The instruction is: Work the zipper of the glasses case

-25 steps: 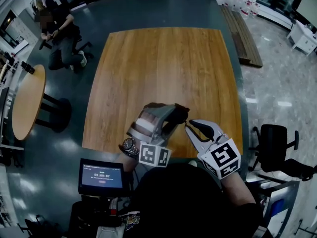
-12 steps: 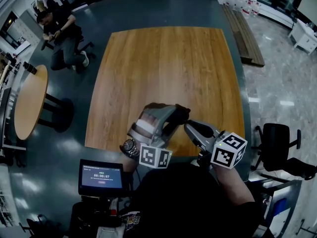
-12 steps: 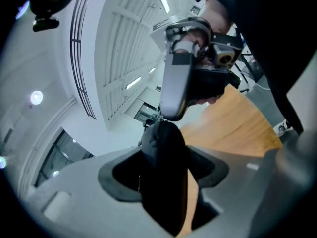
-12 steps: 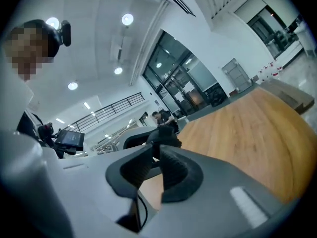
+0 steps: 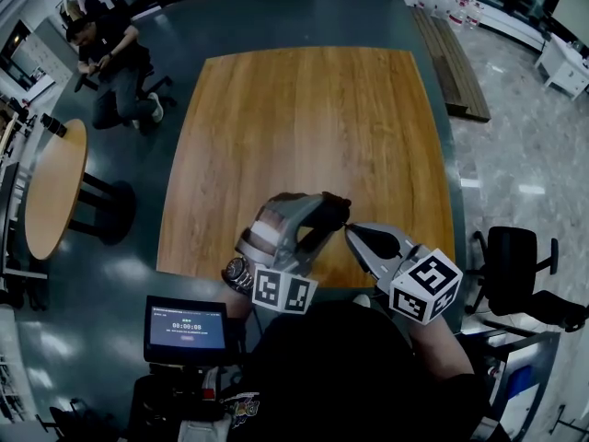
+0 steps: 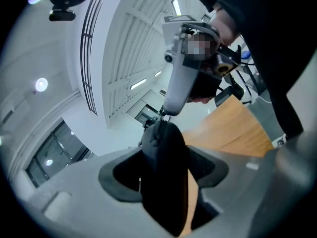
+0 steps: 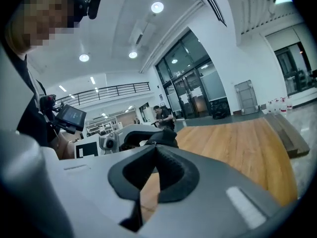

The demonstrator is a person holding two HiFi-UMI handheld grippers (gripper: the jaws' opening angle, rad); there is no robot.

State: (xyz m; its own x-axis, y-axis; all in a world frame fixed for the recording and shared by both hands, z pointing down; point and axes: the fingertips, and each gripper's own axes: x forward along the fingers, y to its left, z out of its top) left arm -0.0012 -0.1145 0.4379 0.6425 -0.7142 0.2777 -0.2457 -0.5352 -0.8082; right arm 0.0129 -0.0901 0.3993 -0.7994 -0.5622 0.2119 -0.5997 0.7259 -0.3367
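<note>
The right gripper (image 5: pixel 351 232) has just been closing, and its fingers (image 7: pixel 174 176) now meet tip to tip right at the end of the glasses case (image 6: pixel 164 182). Whether the thin zipper pull is actually caught between them cannot be made out. If it is not, a tug would probably come away with nothing. If only its edge is caught, it could slip out partway.

The left gripper (image 5: pixel 320 210) has its fingers (image 6: pixel 119 175) clamped on the case, holding it in the air over the near edge of the desk (image 5: pixel 304 118). That grip sits toward one end only, so a hard pull along the zipper could twist the case or drag it out, and it would drop to the desk or the floor.

The case seems to lie with its long axis running out along the left fingers. Its narrow edge faces up. Its free end points away from the person and toward the right gripper, where the two tools meet.
</note>
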